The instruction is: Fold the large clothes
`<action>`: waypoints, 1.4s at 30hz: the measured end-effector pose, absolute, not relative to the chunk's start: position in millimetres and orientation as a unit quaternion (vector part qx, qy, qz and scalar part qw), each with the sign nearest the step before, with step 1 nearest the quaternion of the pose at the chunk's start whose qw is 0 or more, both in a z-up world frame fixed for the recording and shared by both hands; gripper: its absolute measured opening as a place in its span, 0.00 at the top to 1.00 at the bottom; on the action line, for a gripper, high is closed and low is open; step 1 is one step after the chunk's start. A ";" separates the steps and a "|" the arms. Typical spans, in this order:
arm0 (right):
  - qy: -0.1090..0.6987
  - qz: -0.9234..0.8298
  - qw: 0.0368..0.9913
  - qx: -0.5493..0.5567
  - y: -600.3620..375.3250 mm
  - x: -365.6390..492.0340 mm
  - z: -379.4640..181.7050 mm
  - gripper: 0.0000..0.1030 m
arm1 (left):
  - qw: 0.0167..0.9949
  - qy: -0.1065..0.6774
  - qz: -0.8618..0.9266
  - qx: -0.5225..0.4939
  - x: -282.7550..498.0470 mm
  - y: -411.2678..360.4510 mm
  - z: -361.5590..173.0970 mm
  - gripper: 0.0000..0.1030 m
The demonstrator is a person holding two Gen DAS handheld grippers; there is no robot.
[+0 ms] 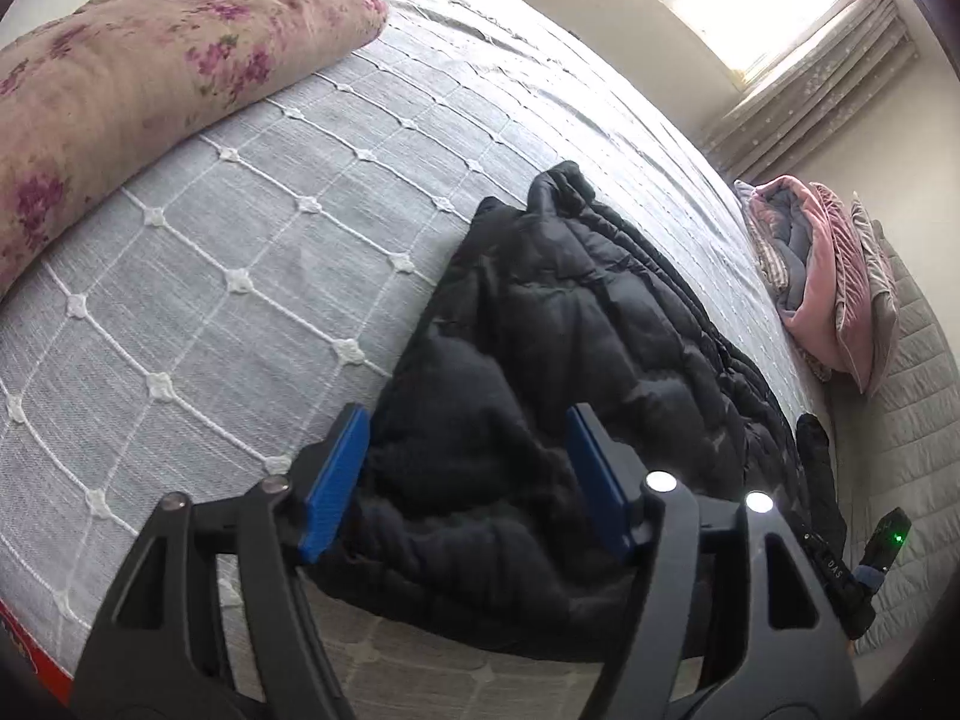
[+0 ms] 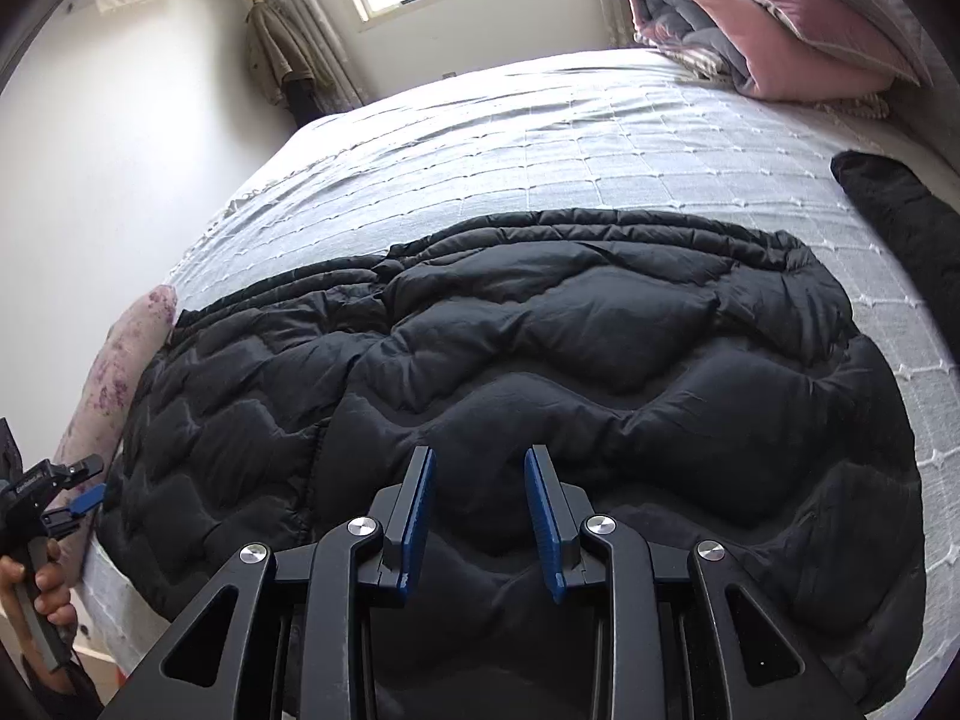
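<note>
Left wrist view: floral pillow at far left on the quilted bedspread; black puffer jacket lying flat at the bed's near edge; left gripper spread wide over its end. Right wrist view: right gripper parted above jacket; pink folded quilt at far right.
</note>
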State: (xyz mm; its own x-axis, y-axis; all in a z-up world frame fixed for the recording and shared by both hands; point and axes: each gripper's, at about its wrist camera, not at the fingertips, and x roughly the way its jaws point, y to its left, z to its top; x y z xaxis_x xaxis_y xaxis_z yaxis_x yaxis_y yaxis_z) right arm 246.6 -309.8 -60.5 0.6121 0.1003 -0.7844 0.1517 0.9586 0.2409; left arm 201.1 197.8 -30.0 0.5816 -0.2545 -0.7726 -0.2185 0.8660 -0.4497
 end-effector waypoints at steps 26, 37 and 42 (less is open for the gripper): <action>0.488 0.021 0.871 0.052 -192.1 302.7 -108.7 0.91 | 0.813 0.500 -0.051 -0.295 187.3 205.7 -60.8 0.34; 0.477 -0.024 0.873 0.100 -205.3 380.3 -115.9 0.92 | 0.810 0.511 -0.062 -0.282 191.1 200.5 -61.8 0.34; 0.465 -0.040 0.883 0.046 -186.1 378.4 -118.8 0.90 | 0.811 0.517 -0.066 -0.266 197.1 191.1 -65.6 0.33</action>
State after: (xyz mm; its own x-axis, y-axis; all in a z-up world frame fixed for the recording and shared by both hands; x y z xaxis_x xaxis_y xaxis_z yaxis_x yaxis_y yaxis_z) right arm 378.4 -186.1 -118.8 0.5647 -0.0276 -0.8248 0.1127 0.9927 0.0439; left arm 197.1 191.1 -65.6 0.4566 -0.3819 -0.8035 -0.1679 0.8500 -0.4994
